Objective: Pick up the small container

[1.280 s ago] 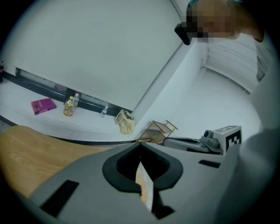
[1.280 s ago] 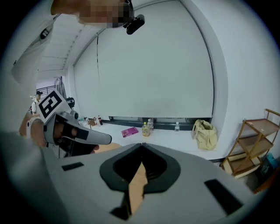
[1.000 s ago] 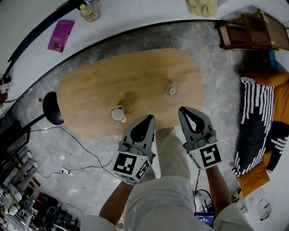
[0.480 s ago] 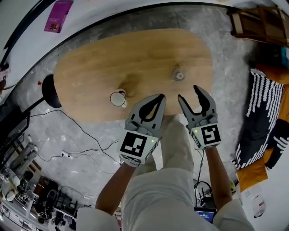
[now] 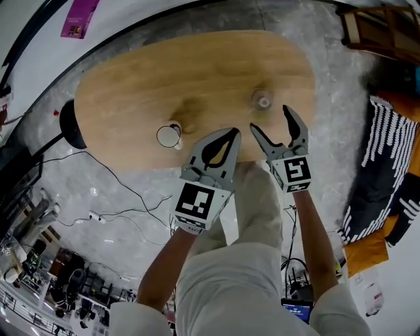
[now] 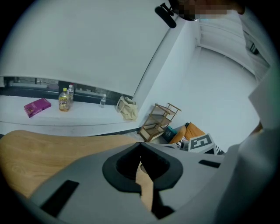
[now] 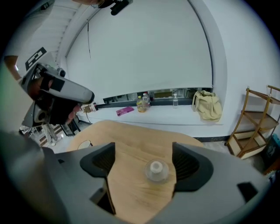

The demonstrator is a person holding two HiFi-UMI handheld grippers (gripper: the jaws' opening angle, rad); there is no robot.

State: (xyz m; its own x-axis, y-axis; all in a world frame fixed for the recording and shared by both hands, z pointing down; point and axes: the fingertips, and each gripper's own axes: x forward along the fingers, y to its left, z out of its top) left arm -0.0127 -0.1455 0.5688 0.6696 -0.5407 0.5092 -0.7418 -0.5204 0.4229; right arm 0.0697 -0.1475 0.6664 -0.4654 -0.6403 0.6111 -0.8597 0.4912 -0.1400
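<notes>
— Both grippers have moved forward over the near edge of the table [image 5: 164, 72] since a second ago. The right gripper [image 5: 270, 119] had its jaws together then, and now they are opening.

— Is anything between them?

— In the right gripper view the small container [image 5: 263, 101] shows in the gap, nearer the right-hand pad. Neither pad touches it. From the head view it stands upright on the wood just past the fingertips, clear-bodied with a pale cap.

— And the left gripper [image 5: 230, 133]?

— Its jaws are closed tip to tip, with nothing held. It hangs over the table's near edge, just beside the right one.

— What else is on the table?

— A mug [image 5: 168, 136] stands to the left, well apart from the container. A pink box [image 5: 77, 18] lies on the white ledge beyond the far end.

— Has the container been lifted?

— No, it sits on the tabletop, untouched.
</notes>
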